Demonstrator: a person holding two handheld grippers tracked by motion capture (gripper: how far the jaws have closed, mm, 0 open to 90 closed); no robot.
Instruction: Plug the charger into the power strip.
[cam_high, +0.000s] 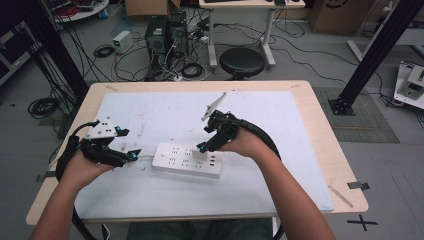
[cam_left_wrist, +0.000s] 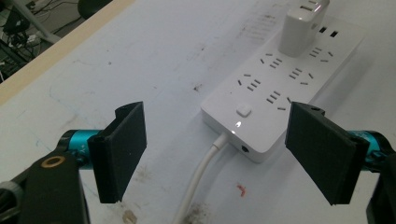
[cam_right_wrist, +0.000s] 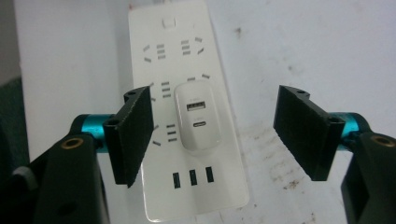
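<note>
A white power strip (cam_high: 186, 160) lies on the white mat, its cable (cam_left_wrist: 198, 184) leaving its left end. A white charger block (cam_right_wrist: 198, 115) is plugged into it, seen also as the charger (cam_left_wrist: 301, 28) in the left gripper view. My right gripper (cam_right_wrist: 215, 135) hangs just above the charger, open, jaws wide on either side without touching. My left gripper (cam_left_wrist: 224, 156) is open at the strip's (cam_left_wrist: 280, 88) switch end, where a small light glows. In the high view the left gripper (cam_high: 131, 155) sits left of the strip and the right gripper (cam_high: 204, 147) over the charger (cam_high: 200, 155).
The white mat (cam_high: 165, 115) covers most of the wooden table (cam_high: 320, 125). A black stool (cam_high: 242, 62) stands beyond the far edge, with computer cases (cam_high: 165, 35) and cables on the floor. Black frame posts (cam_high: 372, 55) rise at the right.
</note>
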